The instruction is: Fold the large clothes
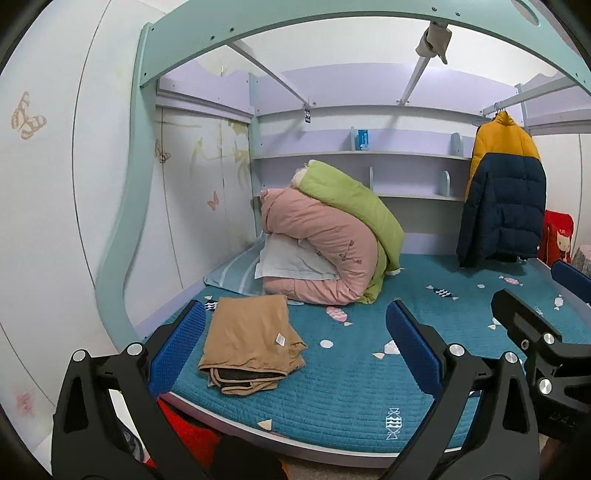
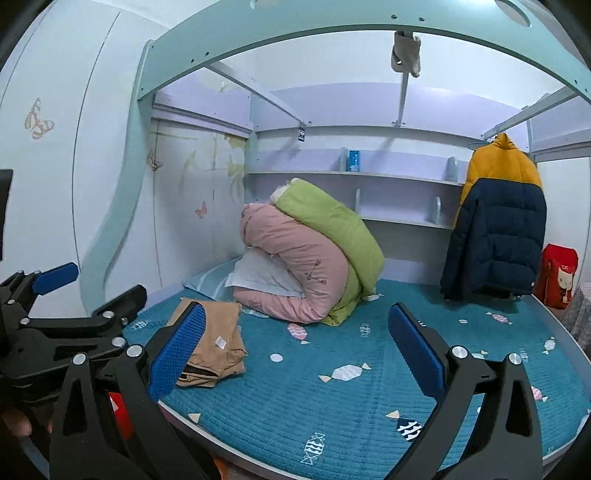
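Observation:
A folded tan garment (image 1: 251,343) lies on the teal bed cover (image 1: 332,387) near the front left edge; it also shows in the right wrist view (image 2: 214,343). My left gripper (image 1: 295,336) is open and empty, held above the bed's front edge, with the tan garment between its blue pads. My right gripper (image 2: 295,339) is open and empty, to the right of the left one, over the bed's front edge. A yellow and navy puffer jacket (image 1: 502,192) hangs on a rail at the right, also in the right wrist view (image 2: 495,221).
Rolled pink and green quilts (image 1: 325,236) and a pillow (image 1: 291,262) are piled at the back of the bed. Shelves (image 1: 362,155) line the back wall. A red bag (image 2: 557,277) stands at the right. An upper bunk frame (image 1: 332,22) arches overhead.

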Available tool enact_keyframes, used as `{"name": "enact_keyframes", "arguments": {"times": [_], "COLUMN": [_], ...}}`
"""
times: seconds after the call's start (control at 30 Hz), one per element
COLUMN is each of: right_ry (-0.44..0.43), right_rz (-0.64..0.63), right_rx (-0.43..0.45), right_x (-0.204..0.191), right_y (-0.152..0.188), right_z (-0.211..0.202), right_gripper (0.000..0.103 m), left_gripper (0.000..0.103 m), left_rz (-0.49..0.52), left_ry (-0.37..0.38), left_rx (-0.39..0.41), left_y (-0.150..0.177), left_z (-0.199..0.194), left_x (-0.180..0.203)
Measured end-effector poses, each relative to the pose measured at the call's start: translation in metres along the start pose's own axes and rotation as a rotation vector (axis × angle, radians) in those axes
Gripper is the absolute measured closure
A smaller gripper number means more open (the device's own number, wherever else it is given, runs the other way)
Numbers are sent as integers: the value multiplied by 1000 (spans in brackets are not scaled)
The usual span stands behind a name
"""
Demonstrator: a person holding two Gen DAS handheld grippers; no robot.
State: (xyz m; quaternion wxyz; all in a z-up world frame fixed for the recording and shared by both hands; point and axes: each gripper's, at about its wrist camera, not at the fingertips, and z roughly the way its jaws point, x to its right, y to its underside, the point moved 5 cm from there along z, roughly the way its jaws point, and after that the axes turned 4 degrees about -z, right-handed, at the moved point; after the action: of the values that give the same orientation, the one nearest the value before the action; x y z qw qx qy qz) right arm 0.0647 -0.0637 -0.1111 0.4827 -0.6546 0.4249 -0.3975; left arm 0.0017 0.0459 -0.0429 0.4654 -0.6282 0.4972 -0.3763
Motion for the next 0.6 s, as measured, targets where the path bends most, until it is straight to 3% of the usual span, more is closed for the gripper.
{"name": "enact_keyframes", "arguments": {"times": [0.6], "right_ry": [5], "right_rz": [32], "right_rx": [11], "right_x": [8], "right_y": [2], "right_z": [-13], "right_gripper": [7], "left_gripper": [5], "left_rz": [10], "left_ry": [-6], "left_rx": [26], "left_y": [0], "left_z": [-13], "left_x": [9]}}
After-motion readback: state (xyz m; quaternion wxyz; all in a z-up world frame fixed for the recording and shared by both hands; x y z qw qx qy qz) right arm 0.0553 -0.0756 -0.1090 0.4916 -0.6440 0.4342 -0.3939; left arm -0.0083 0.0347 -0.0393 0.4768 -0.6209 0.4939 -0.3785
